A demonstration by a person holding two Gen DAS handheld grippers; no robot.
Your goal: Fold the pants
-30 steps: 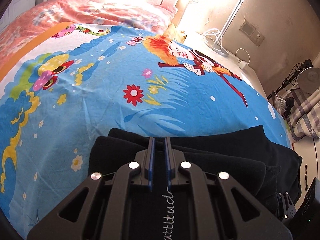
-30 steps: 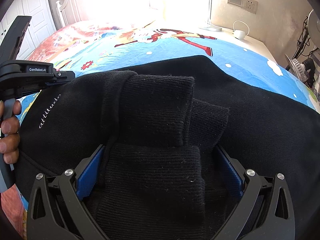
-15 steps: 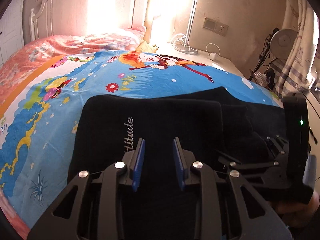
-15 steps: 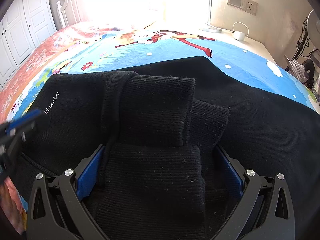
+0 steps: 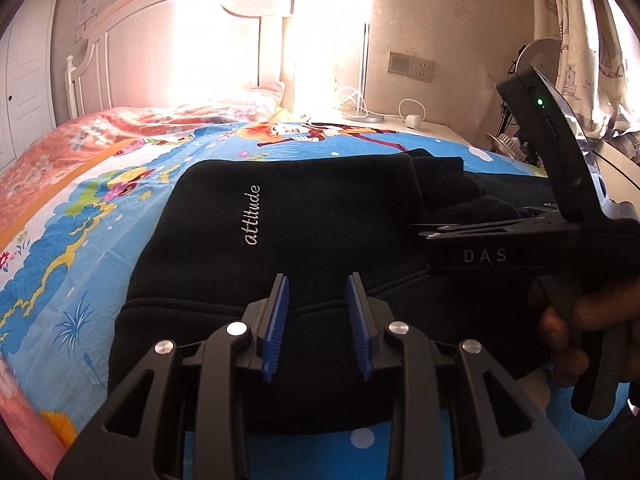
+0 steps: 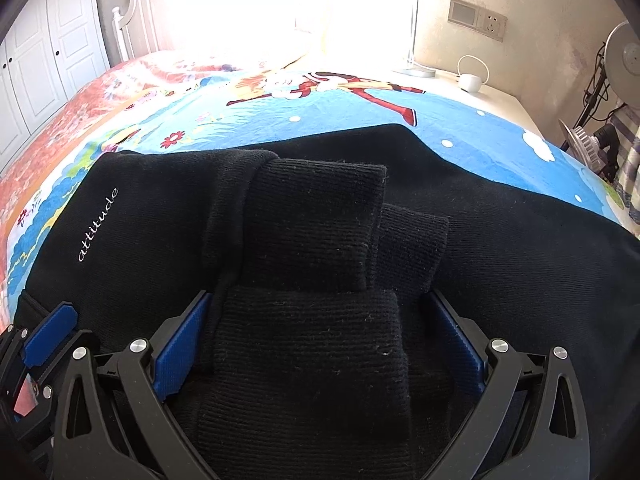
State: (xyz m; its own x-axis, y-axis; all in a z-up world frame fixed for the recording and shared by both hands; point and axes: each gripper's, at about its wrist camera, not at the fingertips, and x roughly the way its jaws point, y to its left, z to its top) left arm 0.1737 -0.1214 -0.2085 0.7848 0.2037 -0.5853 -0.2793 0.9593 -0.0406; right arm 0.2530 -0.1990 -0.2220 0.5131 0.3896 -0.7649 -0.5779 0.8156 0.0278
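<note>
Black pants (image 5: 320, 216) folded on blue cartoon bedsheet (image 5: 80, 240), left gripper (image 5: 318, 304) jaws just parted slightly, nothing between them, pants lying ahead, right gripper (image 6: 320, 336) jaws spread wide around ribbed cuffs (image 6: 312, 224), grip on them unclear.

Sunlit white headboard (image 5: 168, 60), beige wall (image 5: 460, 20), white wardrobe doors (image 6: 44, 60).

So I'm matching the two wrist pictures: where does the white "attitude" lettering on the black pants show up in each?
Left wrist: "attitude" lettering sits centre-left, running upward, beyond the left tool.
Right wrist: lettering lies far left, mid-height, slanted.
Shared landmark: the wall socket, upper right in both.
</note>
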